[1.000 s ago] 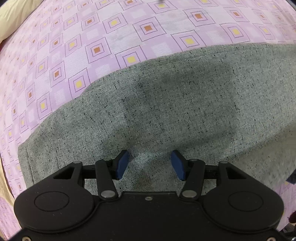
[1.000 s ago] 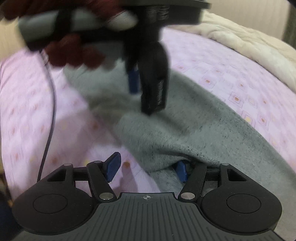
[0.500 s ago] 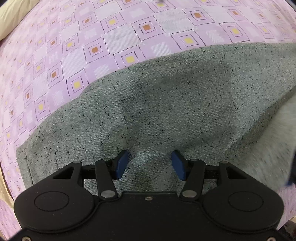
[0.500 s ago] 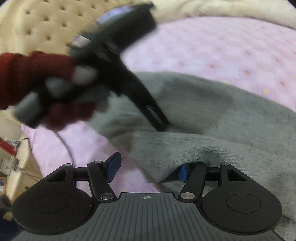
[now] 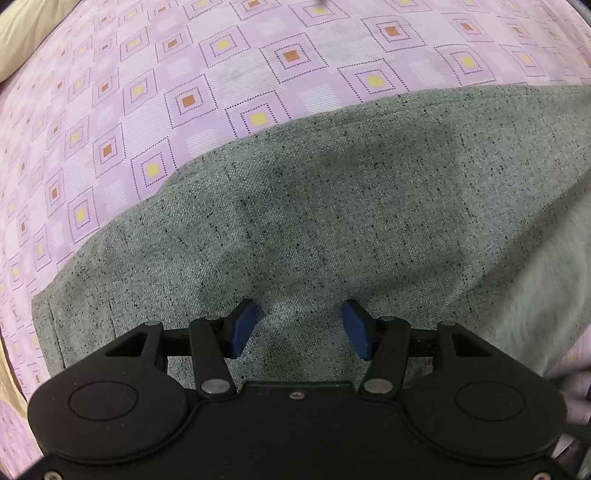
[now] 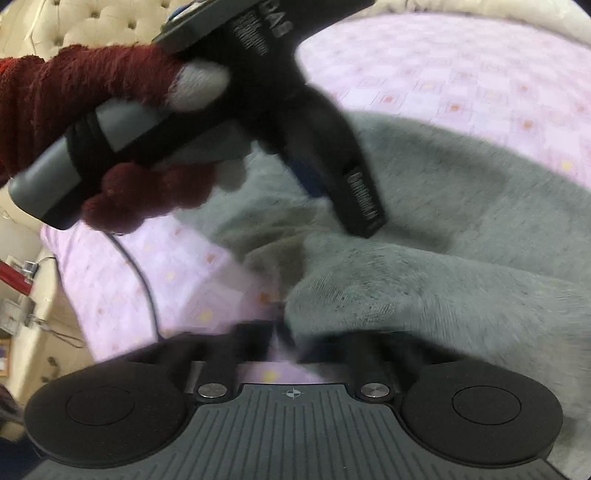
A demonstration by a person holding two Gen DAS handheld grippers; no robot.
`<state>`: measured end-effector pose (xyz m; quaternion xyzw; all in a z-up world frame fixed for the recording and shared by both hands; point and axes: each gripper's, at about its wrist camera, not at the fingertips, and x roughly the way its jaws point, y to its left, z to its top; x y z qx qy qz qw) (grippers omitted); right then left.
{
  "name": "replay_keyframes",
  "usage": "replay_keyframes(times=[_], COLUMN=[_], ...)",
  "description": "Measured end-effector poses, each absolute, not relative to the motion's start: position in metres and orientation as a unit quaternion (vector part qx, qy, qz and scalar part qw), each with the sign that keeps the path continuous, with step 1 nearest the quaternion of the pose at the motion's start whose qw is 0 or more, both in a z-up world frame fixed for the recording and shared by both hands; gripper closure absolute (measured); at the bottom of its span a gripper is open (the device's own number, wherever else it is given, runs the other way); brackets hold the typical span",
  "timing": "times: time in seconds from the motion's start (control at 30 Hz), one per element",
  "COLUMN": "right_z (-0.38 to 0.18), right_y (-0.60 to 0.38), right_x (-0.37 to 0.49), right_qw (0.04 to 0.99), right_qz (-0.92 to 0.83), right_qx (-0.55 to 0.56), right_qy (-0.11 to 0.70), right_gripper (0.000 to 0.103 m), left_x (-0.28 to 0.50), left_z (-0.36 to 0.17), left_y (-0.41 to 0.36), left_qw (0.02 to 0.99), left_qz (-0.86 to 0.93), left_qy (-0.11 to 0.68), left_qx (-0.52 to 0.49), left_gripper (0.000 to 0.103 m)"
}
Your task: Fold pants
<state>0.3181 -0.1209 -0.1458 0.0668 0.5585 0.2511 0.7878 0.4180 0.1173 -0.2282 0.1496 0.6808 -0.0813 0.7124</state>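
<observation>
The left gripper point(image 5: 299, 328) points down onto the pants point(image 5: 332, 229), its two blue pads point(image 5: 242, 328) set wide apart with bare cloth between them; their tips are at the fabric, but they pinch nothing. The linkage behind them is matte black plastic with round metal pivot pins, spreading into two broad disc-shaped housings.

The right gripper point(image 6: 280, 338) is blurred. Its jaws have just snapped together, and the fingers now meet in a narrow dark wedge at the near edge of a raised fold of the pants point(image 6: 424, 288). The cloth bulges over and just beside the closed fingers, yet the blur hides whether any fabric is caught between them. Its body is ribbed grey plastic flanked by smooth black discs.

The pants are a grey woven fabric flecked with tiny black specks, lying flat in the left wrist view, with a stitched hem edge at lower left. In the right wrist view the surface looks softer and fleecy, humped into a thick rounded fold.

Under them lies a bedsheet point(image 5: 258, 66), pale lilac printed with dotted nested squares with yellow or orange centres. A hand point(image 6: 122, 147) in a fuzzy dark-red knitted glove grips the left gripper's smooth grey handle. Behind it stands a cream tufted headboard point(image 6: 74, 26), buttoned in diamonds.
</observation>
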Motion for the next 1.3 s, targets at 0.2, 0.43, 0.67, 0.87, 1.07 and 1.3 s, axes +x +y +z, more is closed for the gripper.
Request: replay_keyframes(times=[0.2,0.43,0.67,0.87,1.07,1.3], right_z=[-0.148,-0.17,-0.131,-0.096,-0.124,-0.139], right_y=[-0.142,-0.092,-0.125,-0.175,-0.178,-0.179], right_x=[0.302,0.254,0.243,0.256,0.279,0.255], right_qw=[0.776,0.723,0.758,0.831,0.864,0.827], right_qz=[0.221,0.299,0.266,0.169,0.076,0.095], right_qx=[0.143,-0.055,-0.024,-0.044,-0.078,-0.11], right_qy=[0.573,0.62,0.595,0.528,0.491,0.544], right_gripper=[0.1,0.101,0.1,0.099,0.094,0.094], left_x=[0.411,0.377,0.304,0.23,0.21,0.221], left_z=[-0.227,-0.218,-0.211,-0.216,-0.184,-0.192], left_y=[0.114,0.102,0.09,0.073,0.099,0.118], left_qw=[0.721,0.754,0.772,0.779,0.815,0.804], left_qz=[-0.085,-0.078,-0.099,-0.1,-0.054,-0.033], left_qy=[0.669,0.613,0.583,0.529,0.56,0.594], left_qx=[0.159,0.222,0.232,0.323,0.138,-0.01], left_gripper=[0.041,0.044,0.05,0.056,0.05,0.045])
